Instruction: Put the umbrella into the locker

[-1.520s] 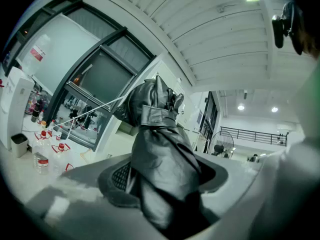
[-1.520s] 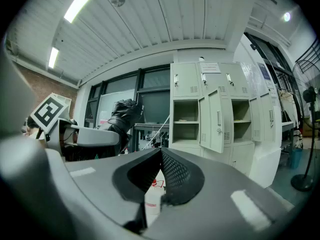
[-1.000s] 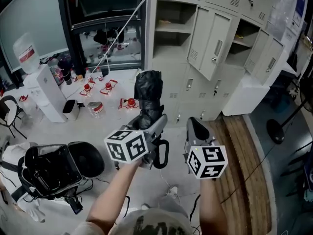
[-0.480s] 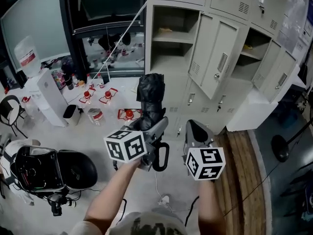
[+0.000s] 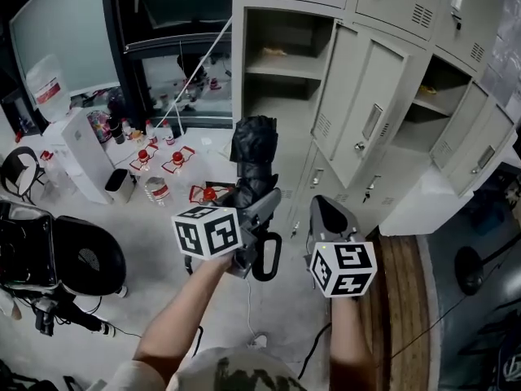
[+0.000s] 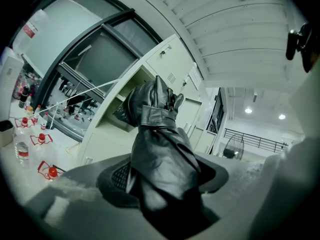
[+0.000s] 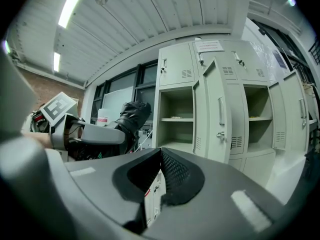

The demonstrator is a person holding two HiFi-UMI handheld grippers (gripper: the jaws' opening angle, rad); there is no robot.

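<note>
A folded black umbrella (image 5: pixel 252 157) stands upright between the jaws of my left gripper (image 5: pixel 254 206), which is shut on its lower part. In the left gripper view the umbrella (image 6: pixel 160 154) fills the gap between the pads of the left gripper (image 6: pixel 161 186). My right gripper (image 5: pixel 327 218) is beside it on the right, shut and empty; its jaws meet in the right gripper view (image 7: pixel 156 181). Ahead stands a bank of grey lockers with an open compartment (image 5: pixel 281 63) and its door (image 5: pixel 362 104) swung out. The same compartment (image 7: pixel 175 119) shows in the right gripper view, with the umbrella (image 7: pixel 131 115) at the left.
On the floor at the left stand a white water dispenser (image 5: pixel 81 157), several red-capped bottles (image 5: pixel 175 160) and a black bag (image 5: pixel 49 255). More locker doors (image 5: pixel 476 137) hang open at the right. A wooden platform (image 5: pixel 407 283) lies at the right, and cables (image 5: pixel 256 340) trail on the floor below.
Both grippers have moved forward together towards the lockers, which now look nearer. The black bag has slid towards the left edge of the head view. The jaws have not changed.
</note>
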